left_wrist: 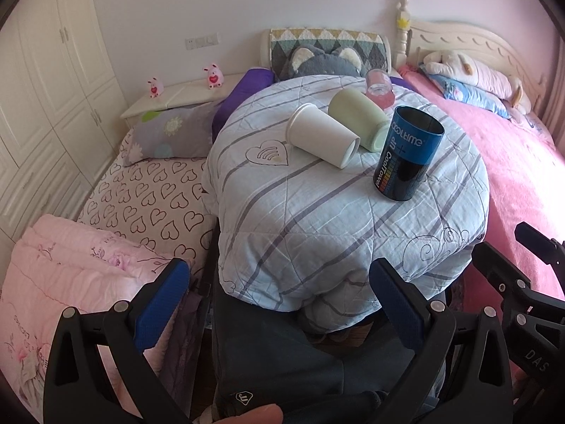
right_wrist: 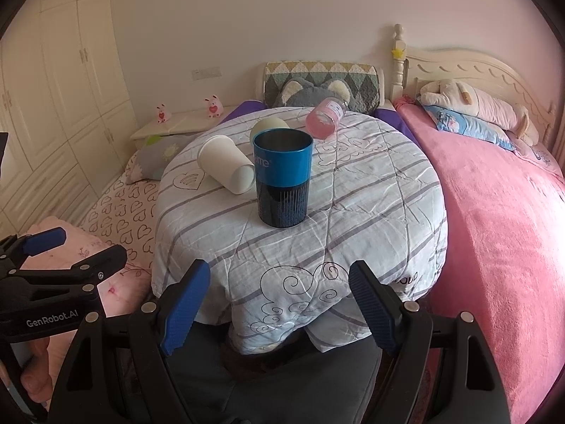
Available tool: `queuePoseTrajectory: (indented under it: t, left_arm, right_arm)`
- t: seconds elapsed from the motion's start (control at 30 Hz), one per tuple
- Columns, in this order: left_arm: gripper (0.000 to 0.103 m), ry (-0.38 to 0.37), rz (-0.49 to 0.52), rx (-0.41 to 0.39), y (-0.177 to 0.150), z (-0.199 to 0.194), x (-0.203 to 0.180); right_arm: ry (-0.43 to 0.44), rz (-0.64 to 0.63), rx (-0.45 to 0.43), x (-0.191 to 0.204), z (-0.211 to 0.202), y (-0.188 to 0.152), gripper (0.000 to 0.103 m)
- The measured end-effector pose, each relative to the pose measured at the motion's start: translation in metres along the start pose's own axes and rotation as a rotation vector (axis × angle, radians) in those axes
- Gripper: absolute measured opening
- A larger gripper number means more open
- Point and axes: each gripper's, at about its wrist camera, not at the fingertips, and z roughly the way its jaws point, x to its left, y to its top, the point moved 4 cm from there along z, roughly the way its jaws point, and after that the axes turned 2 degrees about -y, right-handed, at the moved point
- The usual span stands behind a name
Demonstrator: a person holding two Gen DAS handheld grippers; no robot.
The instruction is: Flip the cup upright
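Approach step, nothing gripped: left gripper point(left_wrist: 279, 296) and right gripper point(right_wrist: 279, 304) both wide open, empty, well short of the cups. White cup point(left_wrist: 323, 134) lies on its side just left of the upright blue cup point(right_wrist: 282, 180), long axis roughly horizontal; which end is the mouth, cannot tell. Next: straddle it, tip up.

On the quilt-covered table point(right_wrist: 370, 190): tin cup point(right_wrist: 283, 178) upright near the middle; paper cup point(right_wrist: 226, 164) on its side just left; ceramic cup point(left_wrist: 356, 118) lying behind, touching the paper cup; glass jar point(right_wrist: 325, 117) tipped over farthest back. Beds either side.
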Motion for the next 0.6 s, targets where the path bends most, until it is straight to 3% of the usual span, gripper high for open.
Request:
queuePoseTrajectory:
  t: [0.6]
  left_arm:
    - [0.103,0.001,0.004,0.01,-0.0009,0.0024,0.0007]
  right_arm:
    - [0.006,-0.003,0.005,0.0012,0.0022,-0.0004,0.082]
